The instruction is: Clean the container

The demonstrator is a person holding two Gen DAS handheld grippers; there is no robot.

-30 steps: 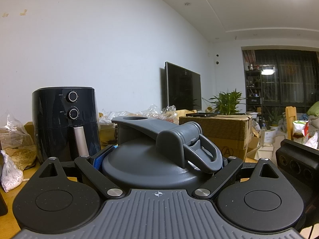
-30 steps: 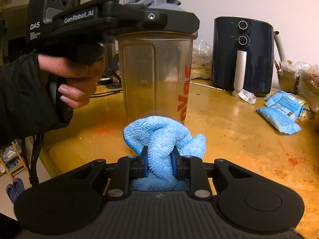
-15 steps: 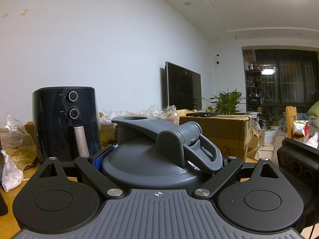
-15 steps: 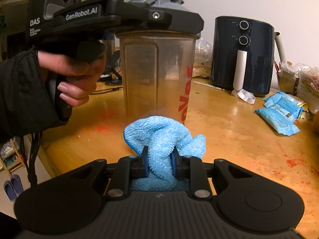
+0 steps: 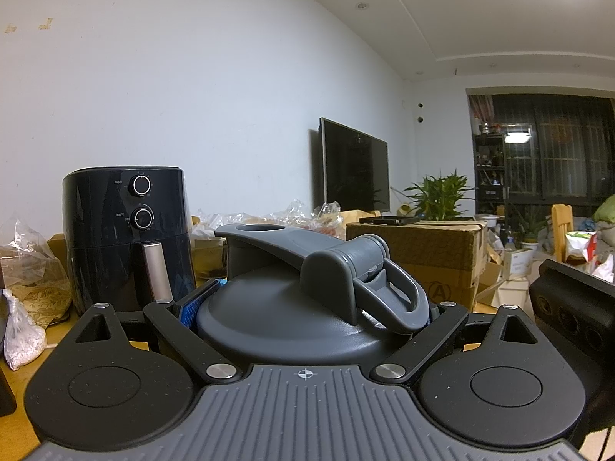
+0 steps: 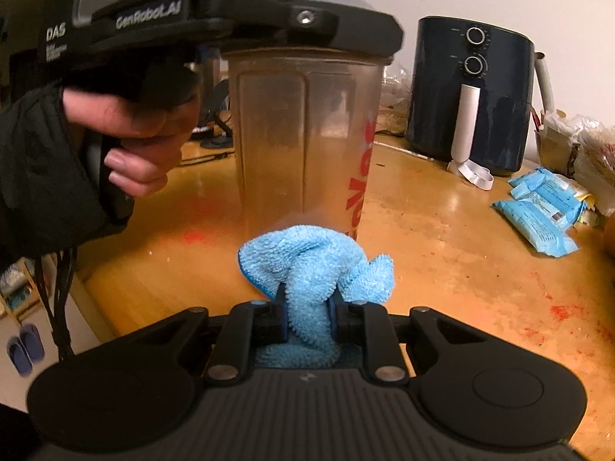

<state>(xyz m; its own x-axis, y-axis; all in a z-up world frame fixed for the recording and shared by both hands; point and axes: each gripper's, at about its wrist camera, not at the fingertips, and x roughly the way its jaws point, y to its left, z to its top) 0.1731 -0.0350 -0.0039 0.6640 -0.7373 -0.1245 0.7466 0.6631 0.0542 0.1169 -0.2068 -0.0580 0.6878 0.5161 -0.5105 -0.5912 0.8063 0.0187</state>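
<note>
A tall translucent container (image 6: 303, 142) with red lettering stands on the wooden table (image 6: 442, 249), closed by a grey flip-cap lid (image 5: 292, 319). My left gripper (image 5: 319, 299) is shut on that lid from both sides, its blue pads (image 5: 192, 303) against the rim. In the right wrist view a hand (image 6: 134, 123) in a dark sleeve holds that gripper at the container's top. My right gripper (image 6: 307, 307) is shut on a bunched light-blue cloth (image 6: 319, 257), which sits low in front of the container's base. Whether cloth and wall touch is unclear.
A black air fryer (image 6: 472, 96) stands at the back right, with blue packets (image 6: 538, 211) and plastic bags beside it. A cardboard box (image 5: 419, 253) and a plant sit beyond the lid. The table edge (image 6: 88, 288) runs close on the left.
In the right wrist view the container looks slightly larger and nearer to the cloth. The grips on lid and cloth are the same, and the left wrist view is the same.
</note>
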